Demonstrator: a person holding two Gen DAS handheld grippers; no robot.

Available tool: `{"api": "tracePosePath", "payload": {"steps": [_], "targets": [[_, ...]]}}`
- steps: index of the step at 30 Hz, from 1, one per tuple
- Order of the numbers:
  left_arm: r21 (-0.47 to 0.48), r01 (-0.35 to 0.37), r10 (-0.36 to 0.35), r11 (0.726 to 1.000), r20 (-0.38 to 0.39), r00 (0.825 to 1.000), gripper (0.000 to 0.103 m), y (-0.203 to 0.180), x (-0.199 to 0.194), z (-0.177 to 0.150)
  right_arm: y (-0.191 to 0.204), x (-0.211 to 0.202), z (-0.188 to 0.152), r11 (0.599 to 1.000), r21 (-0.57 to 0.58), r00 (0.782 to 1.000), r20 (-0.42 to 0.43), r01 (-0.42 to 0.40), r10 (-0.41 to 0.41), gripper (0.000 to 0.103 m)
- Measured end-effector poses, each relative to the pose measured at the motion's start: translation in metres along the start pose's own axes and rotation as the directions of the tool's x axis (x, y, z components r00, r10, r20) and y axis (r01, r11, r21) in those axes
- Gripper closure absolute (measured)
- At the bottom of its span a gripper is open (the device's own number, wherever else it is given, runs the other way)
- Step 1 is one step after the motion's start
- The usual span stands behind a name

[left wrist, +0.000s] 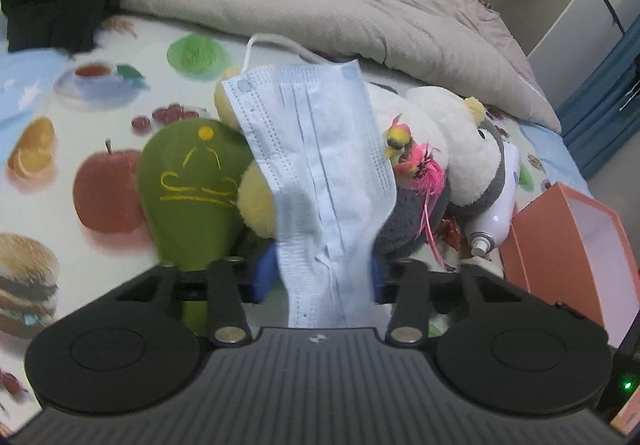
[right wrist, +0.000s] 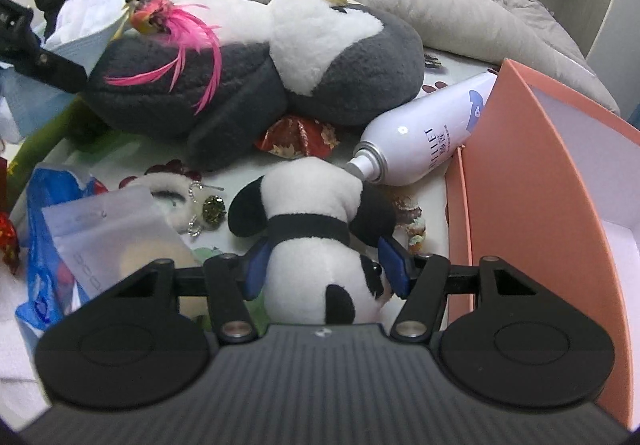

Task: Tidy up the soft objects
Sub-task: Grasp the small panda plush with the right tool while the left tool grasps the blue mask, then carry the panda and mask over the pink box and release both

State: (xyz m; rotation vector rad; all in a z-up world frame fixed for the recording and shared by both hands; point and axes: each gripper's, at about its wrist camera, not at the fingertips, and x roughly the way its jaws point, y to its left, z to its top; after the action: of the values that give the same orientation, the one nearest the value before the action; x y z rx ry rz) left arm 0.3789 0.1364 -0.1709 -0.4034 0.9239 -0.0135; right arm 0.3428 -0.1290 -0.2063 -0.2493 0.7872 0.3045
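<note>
Soft things fill both grippers over the bed — left gripper [left wrist: 324, 277] jaws pinching a limp face mask [left wrist: 316, 161], right gripper [right wrist: 326, 269] jaws squeezing a panda plush [right wrist: 316, 245] — and the thin mask may slide free.

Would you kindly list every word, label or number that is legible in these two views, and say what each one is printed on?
"LLET": the end of a brand word, its first letters unclear, running lengthwise on the white spray bottle.
Smaller print beside it on the bottle: too small to read.
Embossed characters on the frosted pouch: too blurred to read.
White marks on the blue plastic bag: not legible.
</note>
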Motion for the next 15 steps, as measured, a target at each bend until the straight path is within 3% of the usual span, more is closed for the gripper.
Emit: {"api": "tracePosePath", "payload": {"steps": [1, 4, 15], "targets": [[-0.004, 0.009, -0.009, 1.000, -0.004, 1.000, 0.073, 0.000, 0.000, -0.001, 0.000, -0.001, 0.000, 1.000, -0.003, 1.000, 0.003, -0.001, 0.001, 0.044], [-0.007, 0.011, -0.011, 1.000, 0.011, 1.000, 0.084, -0.001, -0.006, -0.001, 0.000, -0.005, 0.000, 1.000, 0.005, 1.000, 0.007, -0.002, 0.002, 0.045], [0.039, 0.013, -0.018, 0.999, 0.119, 0.993, 0.090, -0.024, -0.064, -0.002, -0.007, -0.051, 0.014, 0.998, 0.066, 0.997, 0.082, -0.015, 0.009, 0.046]]}}
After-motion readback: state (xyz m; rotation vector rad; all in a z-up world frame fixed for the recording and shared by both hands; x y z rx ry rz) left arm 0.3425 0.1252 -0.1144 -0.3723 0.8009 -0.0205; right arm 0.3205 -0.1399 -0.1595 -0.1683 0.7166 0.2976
